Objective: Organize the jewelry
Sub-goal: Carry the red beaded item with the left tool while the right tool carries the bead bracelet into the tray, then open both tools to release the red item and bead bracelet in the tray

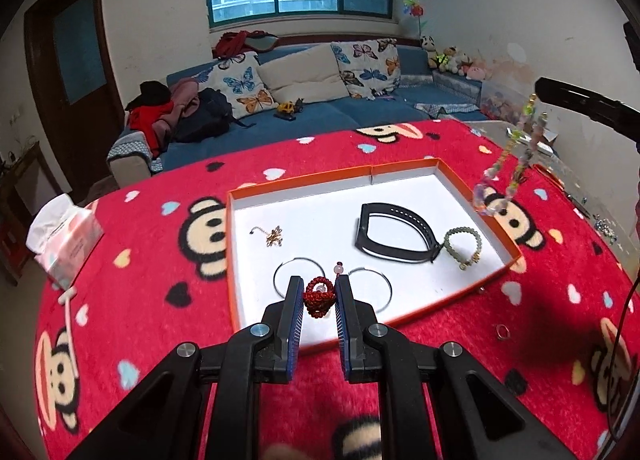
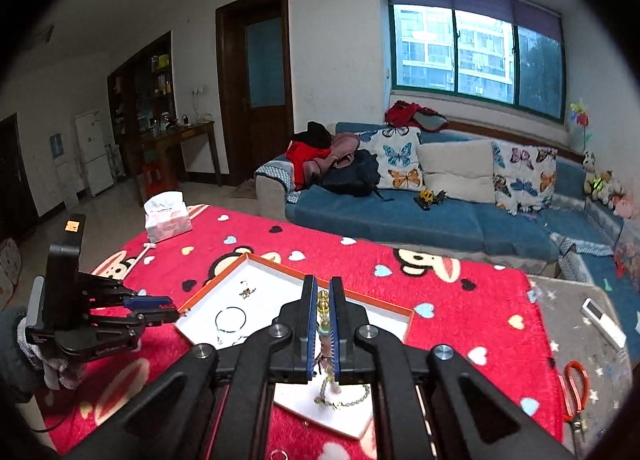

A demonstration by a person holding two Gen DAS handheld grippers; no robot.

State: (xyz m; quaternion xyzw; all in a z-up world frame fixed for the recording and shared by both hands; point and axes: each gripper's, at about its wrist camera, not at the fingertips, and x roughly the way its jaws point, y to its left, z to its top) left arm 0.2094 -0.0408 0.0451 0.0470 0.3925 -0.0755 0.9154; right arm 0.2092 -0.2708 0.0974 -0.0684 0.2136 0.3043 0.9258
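A living room with a blue sofa (image 1: 320, 112) under a wide window backs a bench draped in a red monkey-print cloth (image 1: 152, 220), where an orange-rimmed white tray (image 1: 236, 260) collects the jewelry. The left hand-held gripper (image 1: 319, 292) hangs low over the tray's near edge, its jaws part-spread around a red knotted charm (image 1: 319, 297) that sits between two wire hoops (image 1: 298, 278); whether the pads actually touch the charm cannot be told. A black band (image 1: 394, 234), a green bracelet (image 1: 464, 246) and a small gold chain (image 1: 272, 236) lie farther in. The right hand-held gripper (image 2: 323, 310) is pinched on a pale bead strand (image 1: 508, 168), which dangles in the air above the tray's right rim.

Judging by this, the strand is next to go in. It would be best lowered slowly so the loose end touches down first in the bare white patch behind the band, then released, keeping it off the bracelet to avoid tangling. A small ring (image 1: 502, 331) waits on the cloth outside the tray.
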